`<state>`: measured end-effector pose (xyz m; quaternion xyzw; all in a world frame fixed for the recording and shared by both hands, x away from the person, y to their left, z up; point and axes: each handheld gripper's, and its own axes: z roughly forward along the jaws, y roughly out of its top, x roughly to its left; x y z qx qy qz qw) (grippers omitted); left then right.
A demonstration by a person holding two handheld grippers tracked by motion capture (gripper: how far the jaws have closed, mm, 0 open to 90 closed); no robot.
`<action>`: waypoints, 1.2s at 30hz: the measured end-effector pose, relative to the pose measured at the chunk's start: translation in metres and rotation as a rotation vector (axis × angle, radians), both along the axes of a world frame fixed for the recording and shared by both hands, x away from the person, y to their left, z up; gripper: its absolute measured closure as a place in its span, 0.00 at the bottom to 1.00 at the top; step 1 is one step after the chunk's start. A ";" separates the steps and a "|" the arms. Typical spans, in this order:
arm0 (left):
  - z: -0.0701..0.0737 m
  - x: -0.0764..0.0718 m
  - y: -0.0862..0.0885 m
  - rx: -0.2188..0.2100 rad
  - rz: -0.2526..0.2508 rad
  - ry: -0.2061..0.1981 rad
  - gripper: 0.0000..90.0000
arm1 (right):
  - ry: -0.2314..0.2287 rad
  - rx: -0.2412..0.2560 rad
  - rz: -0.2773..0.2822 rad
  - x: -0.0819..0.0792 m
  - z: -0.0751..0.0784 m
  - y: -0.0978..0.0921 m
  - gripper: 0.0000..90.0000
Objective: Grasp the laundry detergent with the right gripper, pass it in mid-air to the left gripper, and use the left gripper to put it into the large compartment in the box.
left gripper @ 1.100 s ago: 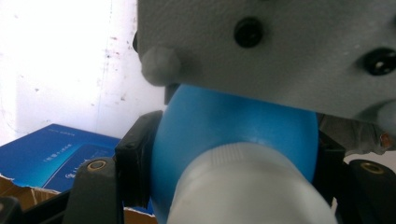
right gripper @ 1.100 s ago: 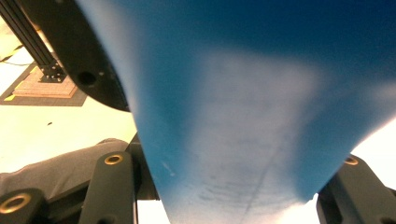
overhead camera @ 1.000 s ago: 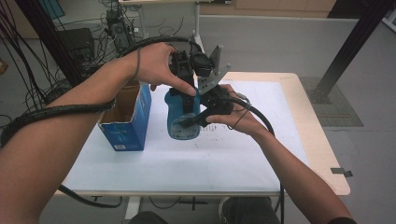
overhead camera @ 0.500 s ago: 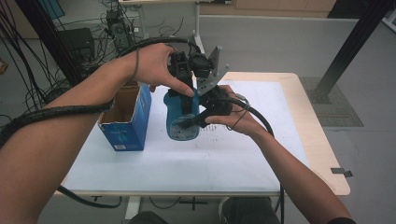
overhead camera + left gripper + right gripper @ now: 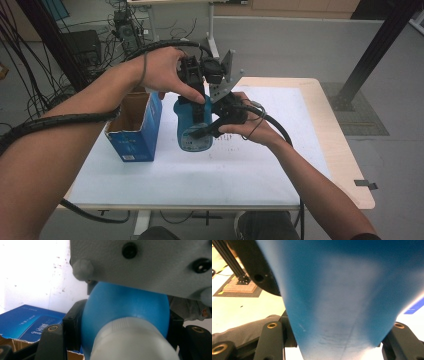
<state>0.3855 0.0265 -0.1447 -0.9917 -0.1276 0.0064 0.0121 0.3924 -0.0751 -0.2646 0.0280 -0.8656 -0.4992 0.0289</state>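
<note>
1. Holding the bottle (image 5: 194, 126) from two sides, I had both grippers on it over the middle of the table (image 5: 280, 165), just right of the box (image 5: 134, 131).
2. My left gripper (image 5: 196, 95) came down on the bottle's top. In the left gripper view its jaws sat closed against the blue shoulder (image 5: 125, 307) on either side, with the white cap (image 5: 130, 340) nearest the camera.
3. My right gripper (image 5: 212, 127) gripped the body from the right, lower down. In the right gripper view the blue wall (image 5: 342, 302) ran between its jaws, which pressed it on both sides.
4. The bottle's long axis ran roughly upright, leaning a little, its label facing me. I could not tell whether its base touched the table.
5. The relation I judged the next move to turn on: the open box lay just to the bottle's left, mouth up, so the left hand was the nearer one.
6. Room was tight on the box side and open to the right and toward me. The far edge sat close behind the grippers.
</note>
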 end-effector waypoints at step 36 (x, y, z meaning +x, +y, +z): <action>0.002 0.002 -0.001 0.009 0.018 0.009 0.40 | 0.012 0.012 0.007 0.002 0.000 -0.001 0.47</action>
